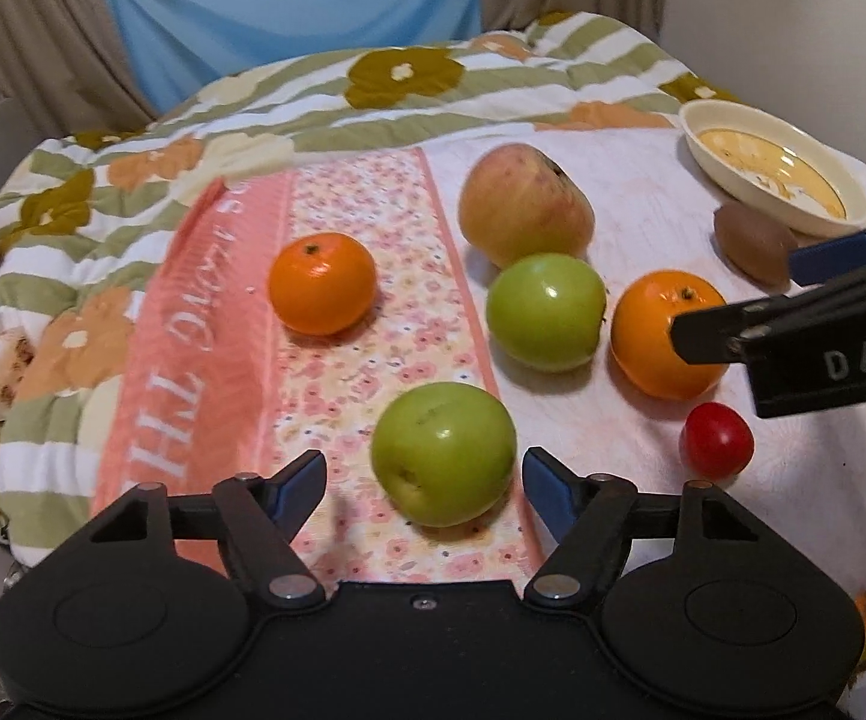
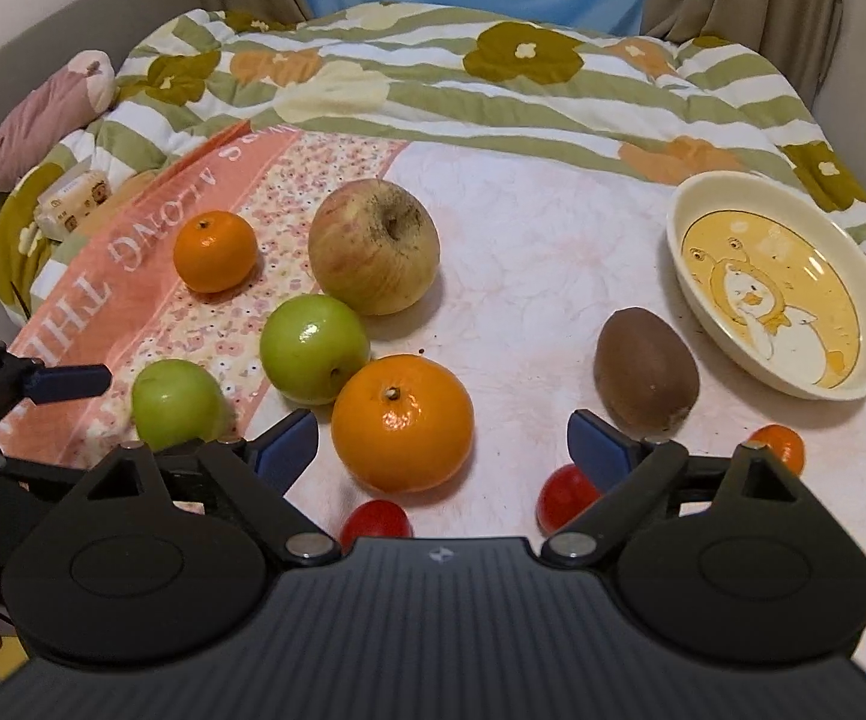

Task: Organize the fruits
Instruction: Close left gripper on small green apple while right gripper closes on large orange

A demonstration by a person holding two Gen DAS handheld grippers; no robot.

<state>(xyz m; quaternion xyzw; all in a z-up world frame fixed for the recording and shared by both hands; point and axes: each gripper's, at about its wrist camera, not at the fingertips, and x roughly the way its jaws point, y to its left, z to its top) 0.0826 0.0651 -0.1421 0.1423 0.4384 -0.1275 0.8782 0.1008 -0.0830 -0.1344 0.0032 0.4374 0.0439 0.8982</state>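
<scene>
My left gripper (image 1: 423, 480) stands open around the near green apple (image 1: 443, 453), with a gap at each blue pad. My right gripper (image 2: 442, 438) is open too, with a big orange (image 2: 402, 423) between its fingers and untouched. Beyond lie a second green apple (image 2: 314, 348), a large yellow-red apple (image 2: 372, 246), a smaller orange (image 2: 215, 251) and a brown kiwi (image 2: 646, 375). Two red cherry tomatoes (image 2: 375, 519) (image 2: 565, 495) sit under the right gripper. An empty cream bowl (image 2: 703, 192) with a duck picture stands at the right.
Everything rests on a pink cloth (image 2: 523, 228) spread over a flowered quilt (image 2: 493, 96). A small orange tomato (image 2: 784, 447) lies right of the right gripper. A tissue pack (image 2: 69, 204) and a pink soft toy (image 2: 42, 114) lie at the far left.
</scene>
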